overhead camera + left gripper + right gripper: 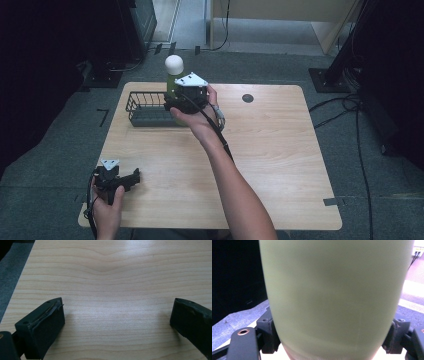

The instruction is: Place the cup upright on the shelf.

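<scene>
A pale green bottle [171, 83] with a round white cap [174, 64] stands upright at the right end of a black wire basket [138, 96]. My right gripper [172, 100] is shut on the bottle's body. In the right gripper view the green bottle [337, 290] spans the frame, with both jaws pressed against its sides. Whether the bottle rests on something or hangs in the air is hidden. My left gripper [134, 178] lies low at the table's front left corner, open, with bare wood between its jaws [117, 312].
The wooden table [270, 150] has a small dark round mark [247, 98] at the back right of centre. The basket lies along the back left. Cables and black stands lie on the grey floor around the table.
</scene>
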`<state>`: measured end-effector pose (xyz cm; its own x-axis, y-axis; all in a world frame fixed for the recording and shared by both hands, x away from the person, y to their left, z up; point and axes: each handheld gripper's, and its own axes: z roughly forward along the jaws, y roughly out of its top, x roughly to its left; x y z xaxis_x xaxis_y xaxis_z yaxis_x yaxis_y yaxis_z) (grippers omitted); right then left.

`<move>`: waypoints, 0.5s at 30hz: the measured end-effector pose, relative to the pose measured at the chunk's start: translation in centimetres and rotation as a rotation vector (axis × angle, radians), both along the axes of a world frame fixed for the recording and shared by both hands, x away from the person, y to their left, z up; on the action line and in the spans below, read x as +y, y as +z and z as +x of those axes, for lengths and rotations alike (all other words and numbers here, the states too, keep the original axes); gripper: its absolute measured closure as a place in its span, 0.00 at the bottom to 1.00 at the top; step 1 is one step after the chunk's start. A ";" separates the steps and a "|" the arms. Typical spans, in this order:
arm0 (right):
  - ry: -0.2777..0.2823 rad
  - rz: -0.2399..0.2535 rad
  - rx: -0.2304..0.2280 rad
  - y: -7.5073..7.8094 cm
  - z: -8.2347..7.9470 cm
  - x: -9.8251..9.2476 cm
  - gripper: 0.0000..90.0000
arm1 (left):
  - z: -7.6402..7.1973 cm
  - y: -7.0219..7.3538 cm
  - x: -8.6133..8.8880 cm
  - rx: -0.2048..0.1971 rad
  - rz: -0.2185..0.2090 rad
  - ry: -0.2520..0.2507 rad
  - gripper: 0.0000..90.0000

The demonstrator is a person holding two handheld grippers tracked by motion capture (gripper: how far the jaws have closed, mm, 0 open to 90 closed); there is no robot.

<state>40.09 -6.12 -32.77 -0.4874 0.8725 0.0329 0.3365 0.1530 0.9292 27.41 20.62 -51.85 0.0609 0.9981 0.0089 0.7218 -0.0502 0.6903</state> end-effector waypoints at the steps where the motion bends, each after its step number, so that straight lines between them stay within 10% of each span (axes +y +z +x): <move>1: -0.005 -0.005 -0.010 0.1 0.5 0.2 0.23 | 0.0 0.0 0.0 -0.001 0.000 0.000 0.00; 15: -0.034 0.019 -0.018 0.5 3.9 1.4 0.23 | 0.0 0.0 0.0 -0.001 0.001 0.000 0.00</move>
<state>44.01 -4.70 -32.26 -0.4582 0.8879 0.0406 0.3243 0.1245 0.9377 27.42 20.63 -51.85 0.0611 0.9981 0.0103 0.7213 -0.0513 0.6907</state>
